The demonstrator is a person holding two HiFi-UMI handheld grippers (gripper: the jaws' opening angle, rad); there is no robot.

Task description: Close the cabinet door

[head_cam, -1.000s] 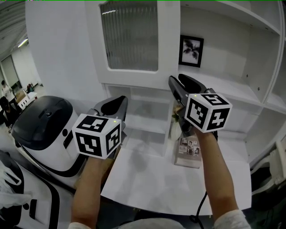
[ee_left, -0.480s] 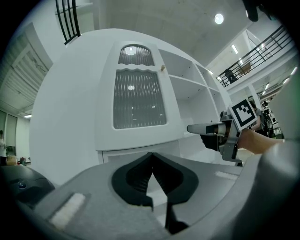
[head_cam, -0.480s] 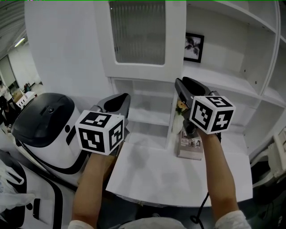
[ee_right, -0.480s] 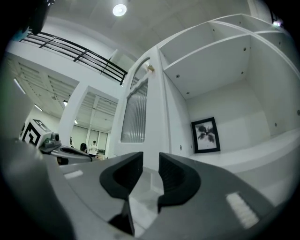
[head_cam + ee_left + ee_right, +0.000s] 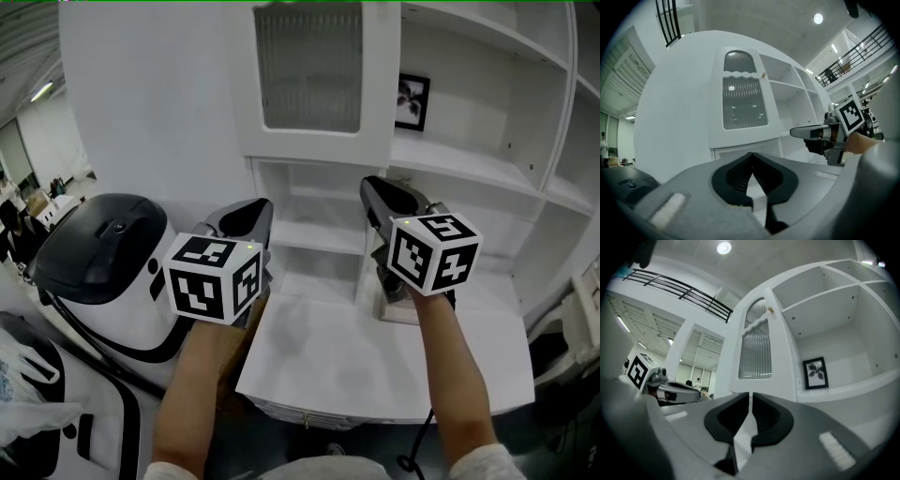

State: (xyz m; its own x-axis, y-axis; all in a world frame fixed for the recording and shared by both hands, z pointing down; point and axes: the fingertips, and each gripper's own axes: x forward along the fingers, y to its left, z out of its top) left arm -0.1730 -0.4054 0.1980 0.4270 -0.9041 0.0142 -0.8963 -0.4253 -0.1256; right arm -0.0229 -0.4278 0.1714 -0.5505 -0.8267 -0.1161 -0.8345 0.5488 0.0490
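Note:
The white cabinet door (image 5: 309,75) has a ribbed glass pane and hangs above the counter, left of the open shelves. It also shows in the left gripper view (image 5: 743,101) and stands swung outwards in the right gripper view (image 5: 757,348). My left gripper (image 5: 248,211) is held level below the door, jaws shut and empty (image 5: 752,157). My right gripper (image 5: 375,187) points at the shelf front just right of the door. Its jaws are closing, with only a thin slit left and nothing between them (image 5: 750,397). Neither gripper touches the door.
A framed picture (image 5: 412,101) leans on the shelf right of the door. A black-and-white machine (image 5: 103,262) stands at the left beside the white counter (image 5: 356,375). A small printed box (image 5: 398,305) sits on the counter, mostly hidden behind my right gripper.
The right gripper's jaws have drawn almost together. Both hands have shifted along the cabinet front, and the door now sits further right in the head view.

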